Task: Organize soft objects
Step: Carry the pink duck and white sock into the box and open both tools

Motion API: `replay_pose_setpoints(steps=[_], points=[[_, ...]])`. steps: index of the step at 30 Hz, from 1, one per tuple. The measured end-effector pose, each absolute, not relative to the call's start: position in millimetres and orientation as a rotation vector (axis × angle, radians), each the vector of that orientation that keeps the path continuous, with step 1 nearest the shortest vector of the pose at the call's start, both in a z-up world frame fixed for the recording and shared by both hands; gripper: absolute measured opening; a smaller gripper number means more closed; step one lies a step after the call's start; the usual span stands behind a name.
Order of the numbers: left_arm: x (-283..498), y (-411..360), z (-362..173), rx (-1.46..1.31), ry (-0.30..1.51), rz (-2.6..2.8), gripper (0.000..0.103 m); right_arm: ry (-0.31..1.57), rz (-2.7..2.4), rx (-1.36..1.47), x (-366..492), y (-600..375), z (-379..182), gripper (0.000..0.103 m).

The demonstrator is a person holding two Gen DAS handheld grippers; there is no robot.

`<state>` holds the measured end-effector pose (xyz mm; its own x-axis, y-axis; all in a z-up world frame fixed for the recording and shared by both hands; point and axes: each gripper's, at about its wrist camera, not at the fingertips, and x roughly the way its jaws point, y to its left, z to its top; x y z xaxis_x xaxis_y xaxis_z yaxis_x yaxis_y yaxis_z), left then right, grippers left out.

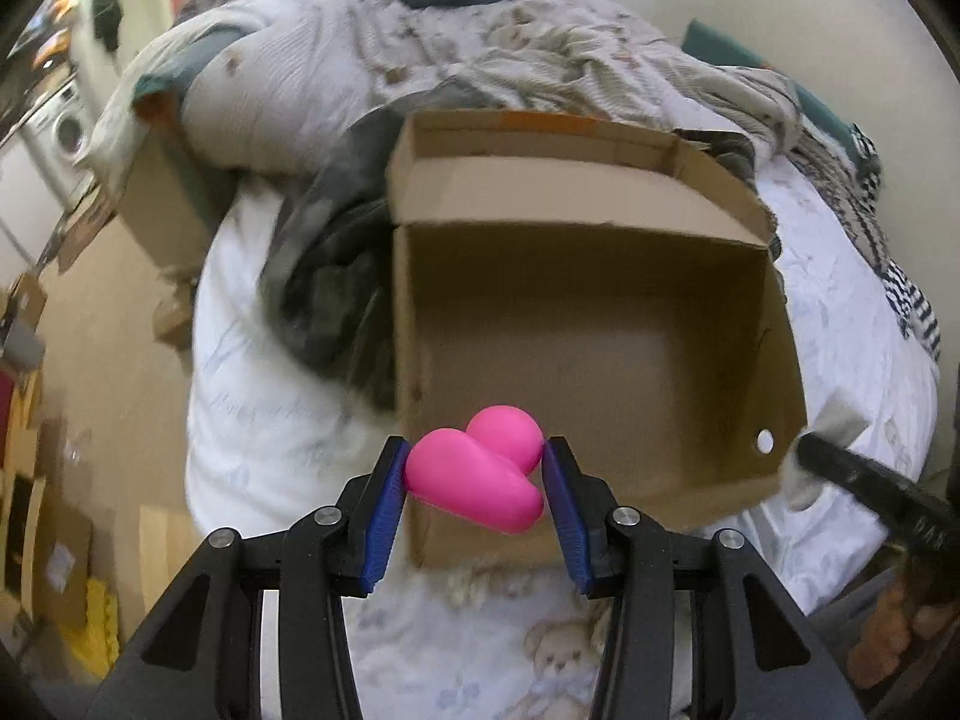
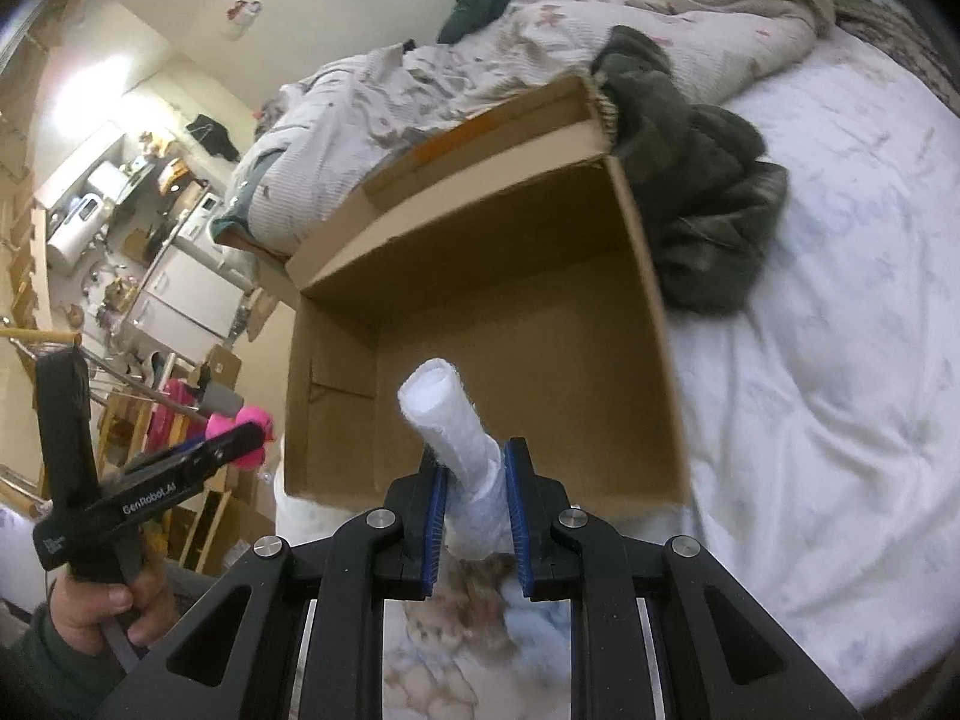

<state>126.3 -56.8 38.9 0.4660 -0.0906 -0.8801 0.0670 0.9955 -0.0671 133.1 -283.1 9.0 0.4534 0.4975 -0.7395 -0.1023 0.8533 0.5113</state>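
Small lived-in home: unmade bed (image 2: 810, 360) with rumpled duvet (image 1: 480, 54), washing machine (image 1: 69, 132), cluttered kitchen counter (image 2: 102, 198) in one room.

Readable text: "GenRobot.AI", white lettering on the black body of the left gripper (image 2: 237, 441); nothing else legible.

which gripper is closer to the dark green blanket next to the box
Left, probably. The left gripper is at the box's near corner on the dark green blanket's side; the right gripper is across it.
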Motion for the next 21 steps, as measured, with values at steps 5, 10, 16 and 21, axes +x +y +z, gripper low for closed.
replay_pose_setpoints(steps=[5, 10, 16, 21], points=[[140, -71, 28, -0.001, 1.036, -0.136, 0.042, 1.071, 0.38, 0.379, 138, -268, -5, 0.021], [140, -81, 7, 0.035, 1.043, -0.147, 0.042, 1.09, 0.364, 0.327, 140, -262, -13, 0.021], [138, -81, -4, 0.04, 1.032, -0.163, 0.042, 1.121, 0.35, 0.31, 144, -258, -23, 0.021], [137, -80, -9, 0.023, 1.048, -0.159, 0.042, 1.128, 0.343, 0.31, 148, -256, -25, 0.021]])
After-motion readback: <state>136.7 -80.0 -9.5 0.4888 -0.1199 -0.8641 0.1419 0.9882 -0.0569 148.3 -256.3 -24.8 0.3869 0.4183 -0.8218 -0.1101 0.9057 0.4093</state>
